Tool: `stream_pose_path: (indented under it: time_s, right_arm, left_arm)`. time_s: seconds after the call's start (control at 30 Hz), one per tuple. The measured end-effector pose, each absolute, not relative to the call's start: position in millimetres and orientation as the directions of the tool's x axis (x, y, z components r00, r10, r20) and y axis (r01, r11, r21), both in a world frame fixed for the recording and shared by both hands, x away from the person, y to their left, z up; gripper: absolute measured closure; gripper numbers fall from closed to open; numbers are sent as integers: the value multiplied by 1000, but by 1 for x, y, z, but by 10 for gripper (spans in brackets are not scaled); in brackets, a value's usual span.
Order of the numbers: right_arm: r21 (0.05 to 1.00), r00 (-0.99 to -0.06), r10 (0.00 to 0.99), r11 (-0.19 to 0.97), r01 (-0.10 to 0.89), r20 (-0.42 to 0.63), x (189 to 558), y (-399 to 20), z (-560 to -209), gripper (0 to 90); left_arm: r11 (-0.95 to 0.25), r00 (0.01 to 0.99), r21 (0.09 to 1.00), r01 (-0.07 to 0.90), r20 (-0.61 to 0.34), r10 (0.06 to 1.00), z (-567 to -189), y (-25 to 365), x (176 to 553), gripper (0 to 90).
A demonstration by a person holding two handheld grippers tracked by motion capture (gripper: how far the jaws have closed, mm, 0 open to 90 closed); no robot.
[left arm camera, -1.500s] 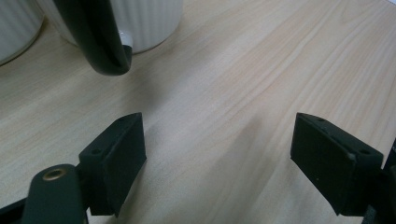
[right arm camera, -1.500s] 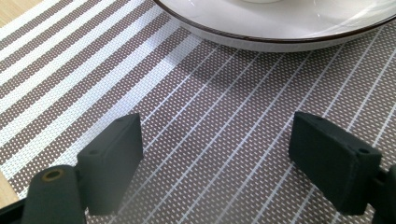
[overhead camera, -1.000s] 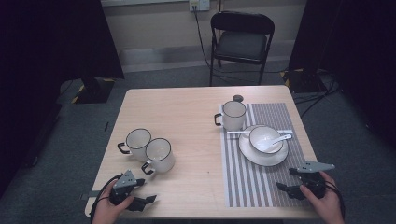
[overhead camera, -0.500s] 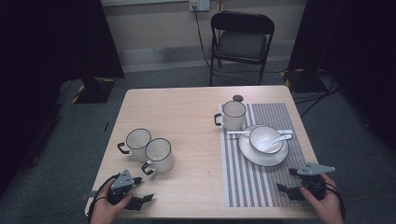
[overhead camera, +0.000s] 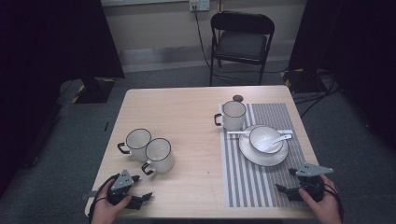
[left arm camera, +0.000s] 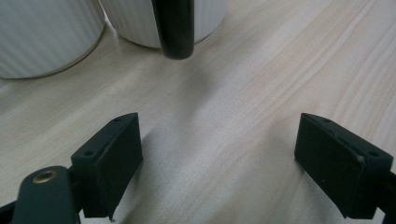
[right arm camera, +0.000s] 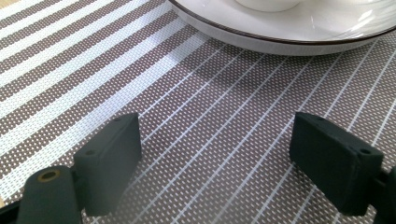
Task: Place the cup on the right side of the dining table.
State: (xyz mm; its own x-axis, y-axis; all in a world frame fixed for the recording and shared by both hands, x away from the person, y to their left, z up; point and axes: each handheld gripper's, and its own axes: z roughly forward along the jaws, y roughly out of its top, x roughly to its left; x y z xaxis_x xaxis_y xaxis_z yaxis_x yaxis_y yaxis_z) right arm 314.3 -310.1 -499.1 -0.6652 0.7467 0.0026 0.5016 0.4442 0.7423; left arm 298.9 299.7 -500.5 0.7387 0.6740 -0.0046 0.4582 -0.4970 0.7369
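Two white, black-rimmed mugs point(overhead camera: 138, 140) point(overhead camera: 159, 153) stand side by side at the table's left. My left gripper point(overhead camera: 142, 187) rests open near the front edge, just short of them. In the left gripper view its jaws point(left arm camera: 219, 144) point at the nearer mug's black handle point(left arm camera: 173, 28), with nothing between them. A third mug point(overhead camera: 233, 114) stands on the striped placemat point(overhead camera: 252, 182), behind a plate point(overhead camera: 263, 158) that carries a bowl point(overhead camera: 265, 137) and a spoon point(overhead camera: 280, 138). My right gripper point(overhead camera: 286, 180) is open over the mat point(right arm camera: 93, 60), in front of the plate point(right arm camera: 280, 32).
A small dark round object point(overhead camera: 238, 98) lies on the wooden table point(overhead camera: 187, 107) behind the third mug. A black folding chair point(overhead camera: 242, 42) stands beyond the far edge. Bare wood lies between the mug pair and the placemat.
My left gripper has shifted slightly to the left and a little forward. The right gripper and the dishes have stayed put.
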Motion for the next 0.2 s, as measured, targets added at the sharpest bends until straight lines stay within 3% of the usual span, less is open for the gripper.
stream_pose_path:
  time_s: [0.2]
  right_arm:
    - [742, -665, 746, 445, 501, 2, 314, -310, -499, 159]
  left_arm:
    - [-495, 735, 736, 461, -4, 679, -500, 300, 299, 142]
